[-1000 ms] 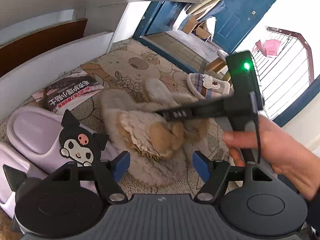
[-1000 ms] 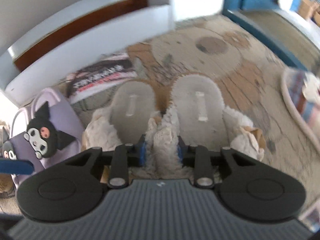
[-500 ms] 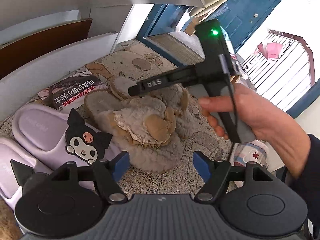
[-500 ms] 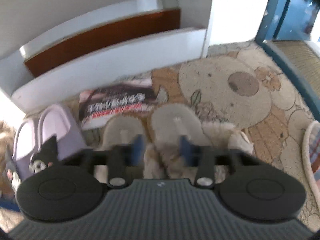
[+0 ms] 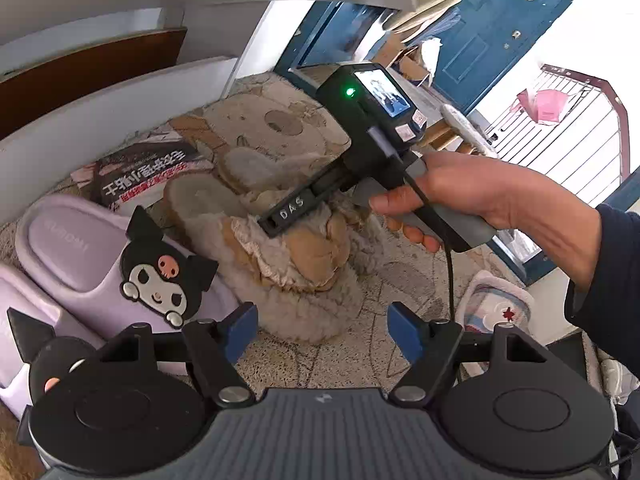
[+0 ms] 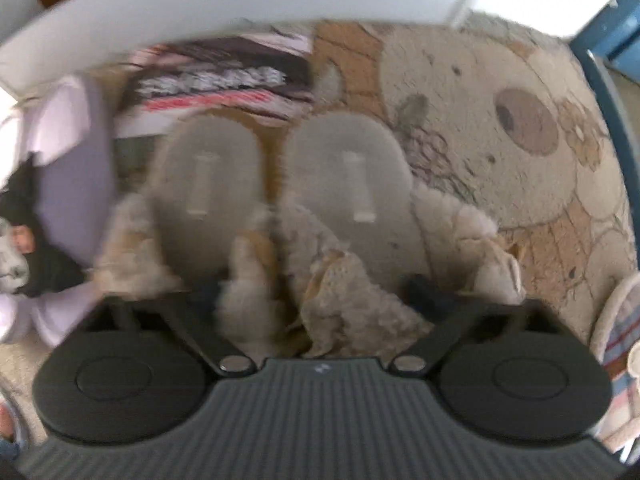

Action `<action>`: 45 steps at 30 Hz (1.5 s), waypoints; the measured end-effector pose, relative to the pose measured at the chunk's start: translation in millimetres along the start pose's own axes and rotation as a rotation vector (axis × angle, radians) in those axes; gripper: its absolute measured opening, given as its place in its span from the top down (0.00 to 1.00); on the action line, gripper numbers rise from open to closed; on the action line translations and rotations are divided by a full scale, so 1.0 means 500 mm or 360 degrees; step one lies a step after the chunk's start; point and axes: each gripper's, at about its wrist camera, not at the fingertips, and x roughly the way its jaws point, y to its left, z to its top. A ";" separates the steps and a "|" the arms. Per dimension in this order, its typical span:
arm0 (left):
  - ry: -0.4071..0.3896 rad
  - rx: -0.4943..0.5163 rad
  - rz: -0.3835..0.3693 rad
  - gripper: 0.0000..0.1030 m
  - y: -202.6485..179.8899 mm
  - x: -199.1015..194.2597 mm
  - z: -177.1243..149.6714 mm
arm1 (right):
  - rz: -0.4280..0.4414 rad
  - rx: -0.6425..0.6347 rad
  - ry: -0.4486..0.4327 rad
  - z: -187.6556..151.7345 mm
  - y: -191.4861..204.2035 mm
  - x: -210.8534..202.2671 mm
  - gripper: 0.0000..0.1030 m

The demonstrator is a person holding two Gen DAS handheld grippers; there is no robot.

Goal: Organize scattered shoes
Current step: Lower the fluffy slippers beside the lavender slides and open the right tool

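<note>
Slippers [image 6: 304, 216], the fluffy beige pair, lie side by side on the rug [image 6: 500, 92] under the right gripper [image 6: 316, 292], whose jaws have just been opening wide and no longer pinch the fleece. Soft, light (grab the cuff). Left gripper [image 5: 320, 332] hangs spread, empty. Farther off, purple slides [image 5: 72, 252].

Motion blur smears the magazine [image 6: 216, 80] print and the purple slipper [image 6: 72, 152] at the left edge.
</note>
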 end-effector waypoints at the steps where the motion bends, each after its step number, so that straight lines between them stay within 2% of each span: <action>1: 0.0003 -0.0004 -0.0003 0.28 0.000 0.002 0.000 | 0.0003 0.0005 0.0013 0.001 0.002 -0.002 0.00; 4: -0.0001 0.0012 -0.0005 0.28 -0.004 0.003 0.004 | -0.0019 0.0067 0.0027 0.003 0.010 -0.003 0.00; 10: 0.0006 0.0008 0.0004 0.27 -0.011 0.008 0.002 | 0.0016 0.0054 -0.0055 -0.003 0.015 -0.008 0.00; 14: 0.0014 0.0017 0.0006 0.27 -0.016 0.008 0.001 | -0.0016 0.0080 -0.0127 -0.014 0.028 -0.013 0.00; 15: 0.0012 0.0017 0.0005 0.27 -0.016 0.007 0.002 | -0.0009 0.0076 -0.0143 -0.018 0.029 -0.019 0.04; 16: 0.0010 0.0017 0.0005 0.27 -0.016 0.006 0.002 | 0.0013 0.0062 -0.0180 -0.024 0.030 -0.030 0.18; 17: 0.0008 0.0016 0.0005 0.27 -0.015 0.005 0.002 | 0.0030 0.0041 -0.0216 -0.028 0.030 -0.040 0.38; 19: 0.0008 0.0010 0.0008 0.27 -0.012 0.005 0.002 | 0.0077 0.0021 -0.0208 -0.031 0.027 -0.052 0.52; 20: 0.0010 0.0004 0.0009 0.27 -0.010 0.006 0.001 | 0.0083 0.0020 -0.0178 -0.029 0.028 -0.051 0.55; 27: 0.0012 -0.0010 -0.0001 0.27 -0.007 0.005 -0.001 | -0.0014 -0.0097 0.0034 0.011 0.061 -0.029 0.54; 28: 0.0011 -0.0011 -0.0002 0.27 -0.007 0.005 -0.001 | -0.0015 -0.0121 0.0038 0.011 0.064 -0.027 0.57; 29: 0.0011 -0.0011 -0.0004 0.27 -0.007 0.005 -0.001 | -0.0008 -0.0148 0.0027 0.009 0.066 -0.028 0.66; 31: 0.0009 -0.0010 -0.0007 0.27 -0.006 0.005 -0.002 | -0.0006 -0.0178 -0.0027 -0.001 0.071 -0.036 0.76; 32: 0.0007 -0.0011 -0.0009 0.27 -0.005 0.005 -0.002 | -0.0021 -0.0184 -0.0080 -0.010 0.079 -0.046 0.77; 36: 0.0009 -0.0020 -0.0009 0.27 -0.002 0.010 0.000 | -0.0033 -0.0116 -0.0320 -0.036 0.089 -0.091 0.79; 39: 0.0008 -0.0019 -0.0012 0.27 -0.006 0.014 0.002 | -0.0054 -0.0114 -0.0451 -0.030 0.098 -0.109 0.79; 45: 0.0005 0.0000 -0.0021 0.27 -0.018 0.015 0.001 | -0.0102 -0.0153 -0.0452 0.028 0.124 -0.065 0.78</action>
